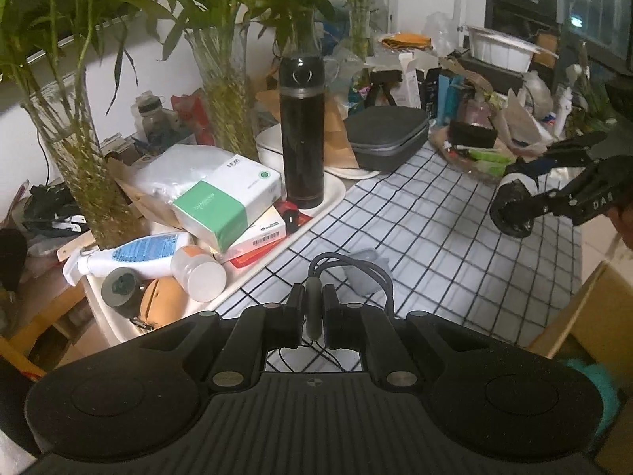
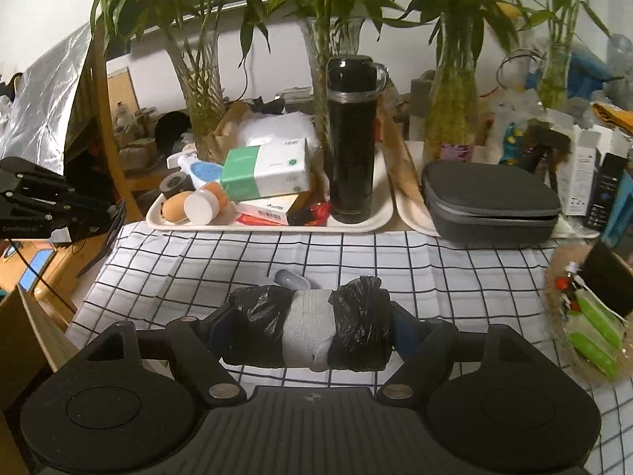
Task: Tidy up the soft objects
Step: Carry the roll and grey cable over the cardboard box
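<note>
Right wrist view, lower centre: right gripper [image 2: 306, 330] clenched on bag roll [image 2: 306, 326]; left gripper [image 1: 312, 312] clenched on cable [image 1: 352, 273]; neither stowed yet.

Left gripper [image 1: 312, 316], lower centre of its view, is clamping narrowly; right gripper [image 2: 308, 328], lower centre, is gripping with jaws wide.

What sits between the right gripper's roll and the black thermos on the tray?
In the right wrist view, a small grey object lies just behind the black-and-white roll; beyond it only bare checked cloth up to the black thermos.
</note>
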`<state>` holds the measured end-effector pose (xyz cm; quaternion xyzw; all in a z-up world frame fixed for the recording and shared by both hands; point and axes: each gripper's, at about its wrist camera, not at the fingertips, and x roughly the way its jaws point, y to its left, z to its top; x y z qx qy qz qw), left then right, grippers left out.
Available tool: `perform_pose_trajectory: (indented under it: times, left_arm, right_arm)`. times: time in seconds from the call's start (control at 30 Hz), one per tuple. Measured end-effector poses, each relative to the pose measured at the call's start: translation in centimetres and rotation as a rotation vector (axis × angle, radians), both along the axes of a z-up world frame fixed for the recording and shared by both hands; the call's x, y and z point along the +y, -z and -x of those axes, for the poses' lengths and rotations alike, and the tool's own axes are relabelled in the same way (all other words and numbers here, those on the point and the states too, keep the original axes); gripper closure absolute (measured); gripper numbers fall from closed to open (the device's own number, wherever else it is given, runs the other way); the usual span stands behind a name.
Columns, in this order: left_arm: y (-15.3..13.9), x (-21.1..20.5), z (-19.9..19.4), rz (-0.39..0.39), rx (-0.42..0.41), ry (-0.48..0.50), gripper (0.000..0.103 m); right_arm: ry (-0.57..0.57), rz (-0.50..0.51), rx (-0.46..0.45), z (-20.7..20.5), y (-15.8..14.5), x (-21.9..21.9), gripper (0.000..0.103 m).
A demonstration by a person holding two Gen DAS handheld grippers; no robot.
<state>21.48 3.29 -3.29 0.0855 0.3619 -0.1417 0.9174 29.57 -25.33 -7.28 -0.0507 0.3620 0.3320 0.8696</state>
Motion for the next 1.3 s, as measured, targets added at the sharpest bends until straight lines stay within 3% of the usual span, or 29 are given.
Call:
perform_pose_trajectory:
  times: [0.63, 0.97, 1.3]
  left_arm:
    - [-4.4, -1.3, 5.2, 0.056, -0.031, -0.07, 0.093]
    - [-4.9, -1.6, 8.3, 0.112, 0.01, -0.124, 0.094]
    - [-4.8, -2.5, 11.1, 0.145, 0.042, -0.115, 0.093]
  right_arm:
    - [0.077, -0.017, -0.008, 5.5, -4.0, -0.3, 0.023]
    - [0.141, -0.049, 0.015, 9.0, -5.9, -0.5, 0.023]
    - [0.156, -0.093, 0.05, 12.8, -6.8, -0.4, 0.023]
